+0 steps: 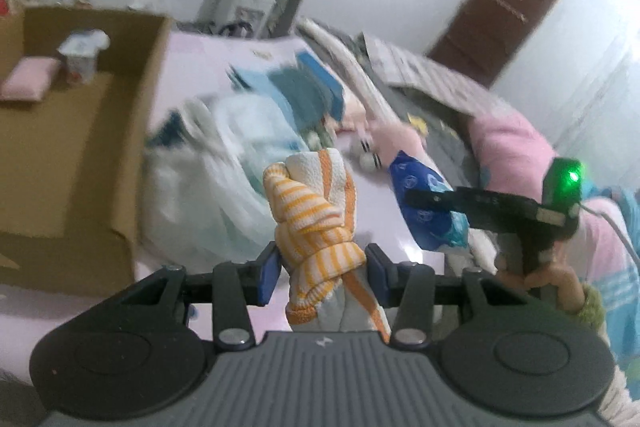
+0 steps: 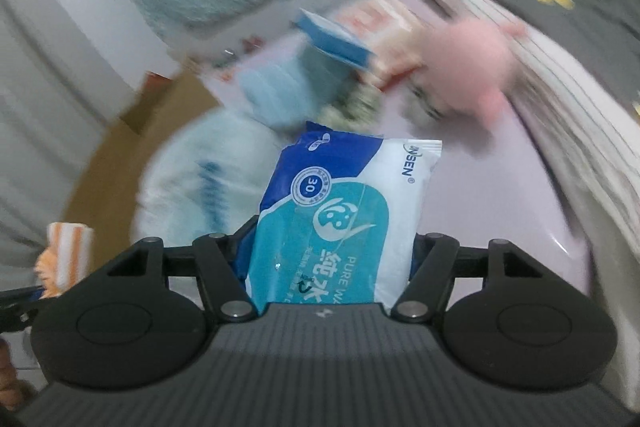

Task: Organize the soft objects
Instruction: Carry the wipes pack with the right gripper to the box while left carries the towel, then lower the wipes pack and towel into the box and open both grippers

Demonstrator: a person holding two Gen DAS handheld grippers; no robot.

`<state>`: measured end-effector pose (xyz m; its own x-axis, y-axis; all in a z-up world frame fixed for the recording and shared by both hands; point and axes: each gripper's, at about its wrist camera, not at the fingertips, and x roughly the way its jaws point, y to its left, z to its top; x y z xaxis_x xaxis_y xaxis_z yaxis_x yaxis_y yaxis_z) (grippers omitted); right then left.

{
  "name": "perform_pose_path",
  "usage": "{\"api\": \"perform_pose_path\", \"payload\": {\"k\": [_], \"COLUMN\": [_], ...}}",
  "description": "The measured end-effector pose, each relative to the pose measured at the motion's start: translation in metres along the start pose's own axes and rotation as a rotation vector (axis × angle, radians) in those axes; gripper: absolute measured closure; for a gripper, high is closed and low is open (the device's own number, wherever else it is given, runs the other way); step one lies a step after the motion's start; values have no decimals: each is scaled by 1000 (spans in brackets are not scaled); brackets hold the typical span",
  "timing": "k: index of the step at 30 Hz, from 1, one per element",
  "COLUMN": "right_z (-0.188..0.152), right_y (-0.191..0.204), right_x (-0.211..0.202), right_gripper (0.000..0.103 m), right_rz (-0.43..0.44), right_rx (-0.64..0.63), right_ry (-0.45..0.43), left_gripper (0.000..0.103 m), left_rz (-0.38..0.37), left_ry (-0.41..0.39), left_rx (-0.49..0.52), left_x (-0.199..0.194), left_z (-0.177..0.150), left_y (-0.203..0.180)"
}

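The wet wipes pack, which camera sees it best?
The right wrist view: the wet wipes pack fills the middle, label readable, held in the right hand-held gripper. The left wrist view shows only its blue side, small, partly behind that gripper.

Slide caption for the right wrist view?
Right gripper shut on a wet wipes pack, lifted above the cluttered pink bed.

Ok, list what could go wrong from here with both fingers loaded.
1. The orange striped cloth is a loose knotted bundle between the left gripper's fingers; its hanging tail may slip out or snag the cardboard box.
2. The wet wipes pack in the right gripper looks slick and juts forward, so it may slide out.
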<state>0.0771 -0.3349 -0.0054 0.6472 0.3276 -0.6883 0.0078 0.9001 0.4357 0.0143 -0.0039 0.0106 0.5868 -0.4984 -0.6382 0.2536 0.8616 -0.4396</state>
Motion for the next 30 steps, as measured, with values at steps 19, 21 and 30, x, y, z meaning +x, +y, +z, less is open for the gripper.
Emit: {"api": "perform_pose_path", "payload": {"k": [19, 21, 30], "right_z": [135, 146, 154], "right_y": [256, 279, 321], "right_x": [176, 209, 313], "right_gripper": [38, 38, 29], "right_rz": [306, 242, -55], "right_rx": [-123, -142, -182], "right_ry": [188, 206, 200], "left_gripper": [56, 56, 56], "left_rz": [264, 270, 274], "left_ry": [-223, -219, -169], "left_rx": [-211, -241, -312], "left_x": [-48, -48, -44], "left_z": [83, 84, 79], "left_y": [136, 153, 199]}}
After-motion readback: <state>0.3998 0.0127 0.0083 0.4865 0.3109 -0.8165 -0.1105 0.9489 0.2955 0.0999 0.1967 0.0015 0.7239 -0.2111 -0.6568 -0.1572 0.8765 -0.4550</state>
